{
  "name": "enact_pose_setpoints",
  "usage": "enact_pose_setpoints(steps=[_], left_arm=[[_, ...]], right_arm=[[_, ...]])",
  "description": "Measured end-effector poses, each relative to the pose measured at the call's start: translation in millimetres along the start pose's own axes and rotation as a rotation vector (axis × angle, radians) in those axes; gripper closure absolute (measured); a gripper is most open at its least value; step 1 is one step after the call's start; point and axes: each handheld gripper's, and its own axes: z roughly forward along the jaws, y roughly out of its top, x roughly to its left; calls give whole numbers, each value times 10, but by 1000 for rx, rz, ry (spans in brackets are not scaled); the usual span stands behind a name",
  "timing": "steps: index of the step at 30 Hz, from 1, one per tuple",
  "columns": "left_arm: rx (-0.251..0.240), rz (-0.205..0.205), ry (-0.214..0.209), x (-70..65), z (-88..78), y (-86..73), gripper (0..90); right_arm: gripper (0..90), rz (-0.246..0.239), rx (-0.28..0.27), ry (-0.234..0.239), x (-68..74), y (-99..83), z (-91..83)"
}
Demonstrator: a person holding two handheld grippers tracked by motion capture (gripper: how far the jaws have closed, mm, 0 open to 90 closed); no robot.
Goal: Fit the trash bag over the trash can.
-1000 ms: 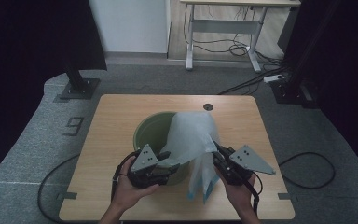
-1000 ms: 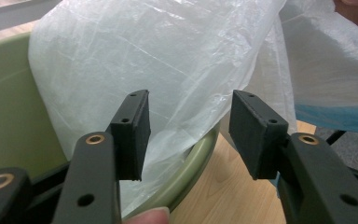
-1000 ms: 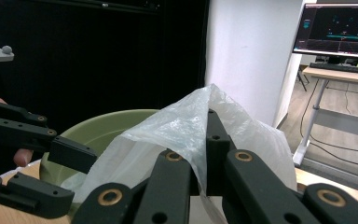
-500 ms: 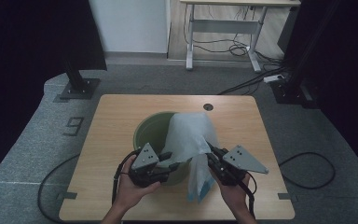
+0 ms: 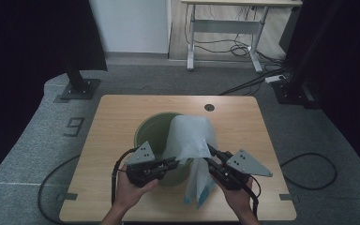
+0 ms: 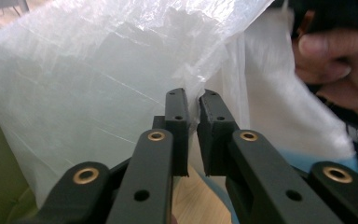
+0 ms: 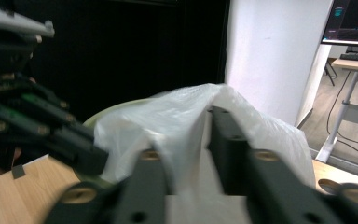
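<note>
A thin translucent white plastic bag point(image 5: 190, 138) is draped over the right near rim of a round green plastic bucket point(image 5: 151, 131) on the pale wooden table point(image 5: 122, 112), its blue-edged tail hanging down to the tabletop at the near right; the left gripper point(image 5: 172, 162) has just been closing, and its jaws stand nearly together, pinching a fold of the film; the right gripper point(image 5: 212, 154) has just been opening, jaws apart with bag film draped over one jaw and between them.
</note>
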Motion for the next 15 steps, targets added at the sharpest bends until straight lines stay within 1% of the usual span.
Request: enact_pose_setpoints(steps=[1, 2, 3, 4, 5, 6, 7, 9, 13, 15], left_arm=[[-20, -29, 11, 77, -81, 25, 817], [-20, -29, 11, 77, -81, 25, 815], [-30, -40, 20, 107, -117, 32, 815], [-40, -54, 34, 146, -163, 40, 817], [-49, -75, 50, 221, -243, 47, 822], [-49, -75, 50, 221, -243, 47, 829], [-50, -86, 66, 271, -293, 43, 837], [-49, -90, 67, 288, -309, 38, 845], [-48, -105, 94, 334, -332, 11, 869], [-44, -112, 106, 353, -327, -9, 873]], right_arm=[[530, 3, 7, 14, -3, -27, -2], [530, 3, 7, 14, -3, -27, -2], [451, 13, 6, 32, -2, -50, -12], [400, 25, 8, 45, -1, -64, -21], [358, 49, 13, 82, 5, -112, -64], [358, 49, 13, 82, 5, -112, -64], [334, 41, 14, 103, 11, -148, -98], [328, 40, 17, 111, 15, -166, -119], [307, 53, 23, 164, 35, -231, -179], [297, 40, 24, 183, 64, -263, -224]])
